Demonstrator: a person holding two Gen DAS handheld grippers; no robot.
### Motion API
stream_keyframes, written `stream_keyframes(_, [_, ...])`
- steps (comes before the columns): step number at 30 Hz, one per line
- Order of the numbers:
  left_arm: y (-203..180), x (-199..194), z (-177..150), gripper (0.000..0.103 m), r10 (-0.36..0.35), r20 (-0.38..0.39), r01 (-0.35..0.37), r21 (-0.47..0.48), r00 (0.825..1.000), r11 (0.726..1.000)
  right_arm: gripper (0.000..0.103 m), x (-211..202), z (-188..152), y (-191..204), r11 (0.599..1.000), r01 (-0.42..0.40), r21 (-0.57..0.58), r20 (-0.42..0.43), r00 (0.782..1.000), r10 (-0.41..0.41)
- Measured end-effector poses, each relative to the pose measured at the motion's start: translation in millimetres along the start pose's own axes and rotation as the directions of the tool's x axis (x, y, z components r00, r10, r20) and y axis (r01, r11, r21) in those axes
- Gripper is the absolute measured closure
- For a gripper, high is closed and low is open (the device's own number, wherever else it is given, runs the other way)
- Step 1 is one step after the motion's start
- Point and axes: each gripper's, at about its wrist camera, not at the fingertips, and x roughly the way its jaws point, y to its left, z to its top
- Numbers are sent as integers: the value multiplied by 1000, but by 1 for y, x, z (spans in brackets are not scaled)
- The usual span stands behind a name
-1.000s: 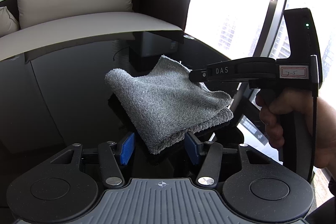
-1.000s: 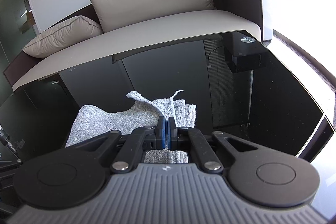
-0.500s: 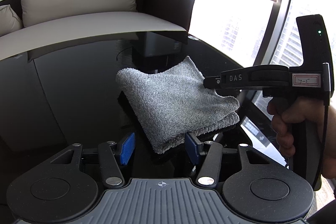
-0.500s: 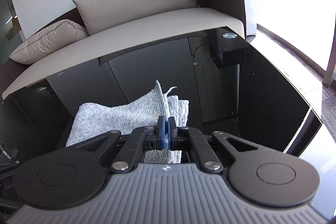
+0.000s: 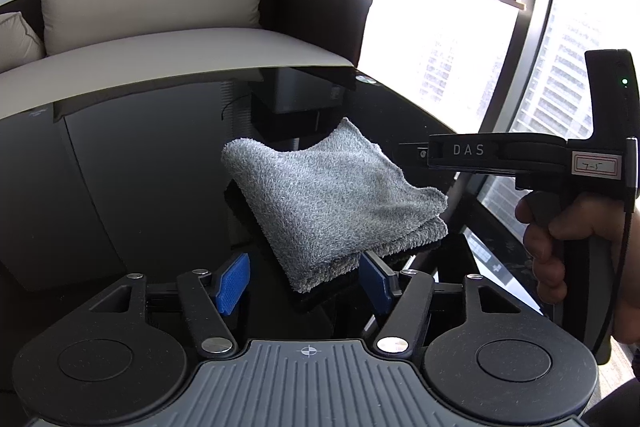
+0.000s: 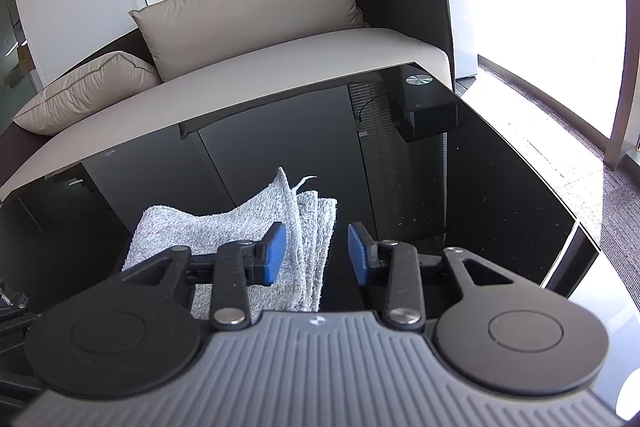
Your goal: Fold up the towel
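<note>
**Release after the fold: letting the towel settle**

Towel (image 5: 332,203) lay folded into a thick grey pad on the glossy black bench (image 5: 140,167), directly ahead of the left gripper (image 5: 306,283) and just past its blue pads. That gripper's jaws had just been opening; they stood spread, the near corner of the towel between them but neither pad pressing on it. The right gripper (image 6: 316,253) had likewise just been opening, and its jaws were parted with the stacked edges of the towel rising between them, the left pad close beside the top layer and seemingly clear of it. Seen from the left wrist, its nose sat just off the towel's far-right edge, apart from the cloth.

The step in hand looked like the let-go after a fold. Doing it well would mean drawing both grippers straight back along their own lines, without lifting, so no pad snagged a loop of terry and dragged a layer open. One top corner ahead of the right gripper stood up slightly; a light press there could flatten it. The slick bench would probably let the pad slide if nudged sideways.
</note>
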Motion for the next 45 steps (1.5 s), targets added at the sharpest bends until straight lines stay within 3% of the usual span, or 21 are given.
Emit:
stream_keyframes(7, [4,-4,-1,28,32,7,-32,-16,999,999,61,5,-9,13,996,-2,-91,-69,998,-4])
stream_keyframes(15, [28,-11,5,28,79,13,-77,-86,997,993,61,13,-24,44,956,44,-291,-29,998,-55])
stream_keyframes(20, [36,-13,8,27,99,16,-96,-111,995,989,62,18,-26,53,956,-8,-295,-44,999,-5])
stream_keyframes(35, [47,-22,8,26,134,10,-131,-159,991,979,62,32,-26,80,900,-151,-408,-80,988,130])
stream_keyframes(45, [45,-27,5,20,158,2,-155,-168,988,973,61,33,-20,82,879,-191,-437,-95,981,166])
